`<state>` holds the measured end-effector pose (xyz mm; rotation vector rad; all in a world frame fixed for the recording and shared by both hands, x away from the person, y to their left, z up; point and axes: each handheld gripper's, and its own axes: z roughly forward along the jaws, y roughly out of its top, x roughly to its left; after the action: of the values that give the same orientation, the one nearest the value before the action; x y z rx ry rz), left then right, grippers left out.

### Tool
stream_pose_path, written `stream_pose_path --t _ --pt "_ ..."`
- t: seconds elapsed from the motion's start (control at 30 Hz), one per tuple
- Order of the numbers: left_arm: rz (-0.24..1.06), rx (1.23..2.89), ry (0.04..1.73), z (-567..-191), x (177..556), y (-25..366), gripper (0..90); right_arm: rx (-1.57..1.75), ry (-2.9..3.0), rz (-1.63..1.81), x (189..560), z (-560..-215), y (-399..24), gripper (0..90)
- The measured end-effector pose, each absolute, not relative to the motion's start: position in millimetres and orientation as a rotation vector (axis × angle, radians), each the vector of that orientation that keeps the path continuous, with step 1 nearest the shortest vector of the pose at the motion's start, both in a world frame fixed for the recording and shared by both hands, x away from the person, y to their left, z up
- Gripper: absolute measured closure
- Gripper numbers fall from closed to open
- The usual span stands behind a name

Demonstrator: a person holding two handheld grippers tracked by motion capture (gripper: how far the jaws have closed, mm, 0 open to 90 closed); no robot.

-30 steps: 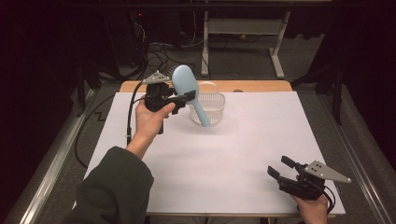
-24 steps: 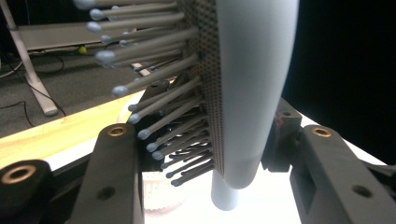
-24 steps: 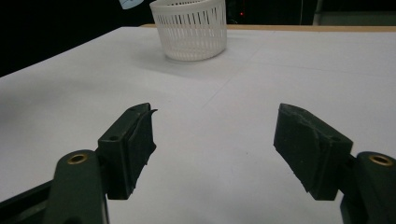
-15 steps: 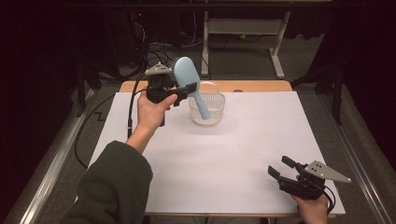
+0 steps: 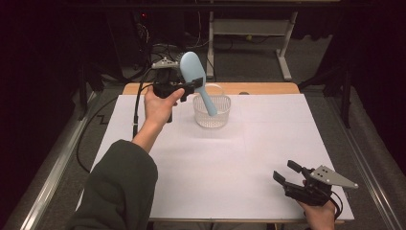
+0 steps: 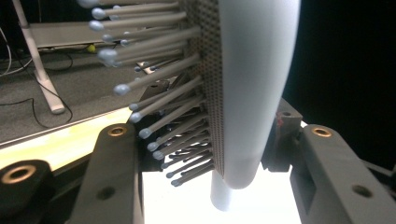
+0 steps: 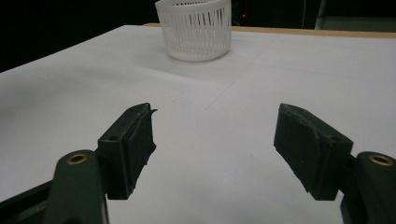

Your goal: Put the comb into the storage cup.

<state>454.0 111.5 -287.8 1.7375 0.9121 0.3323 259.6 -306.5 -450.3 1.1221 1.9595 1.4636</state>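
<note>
While my left gripper (image 5: 194, 86) clamps the brush (image 5: 197, 79) above the basket (image 5: 211, 111), handle slanting into it, my right gripper (image 5: 287, 175) rests gaping on the table (image 5: 230, 158).

Lab: white-covered test table (image 5: 239, 158), floor cables (image 5: 103, 120)

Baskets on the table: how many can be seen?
1. The white basket stands at the far middle of the table, just right of the left tool, which holds a blue hairbrush above it.
</note>
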Motion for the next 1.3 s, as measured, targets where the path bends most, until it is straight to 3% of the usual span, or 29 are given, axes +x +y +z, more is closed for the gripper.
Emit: stream_pose_path --t 1.3 --pt "0.363 1.744 1.032 -316 496 86 52.0 1.131 1.968 1.47 261 -451 -307 28.4"
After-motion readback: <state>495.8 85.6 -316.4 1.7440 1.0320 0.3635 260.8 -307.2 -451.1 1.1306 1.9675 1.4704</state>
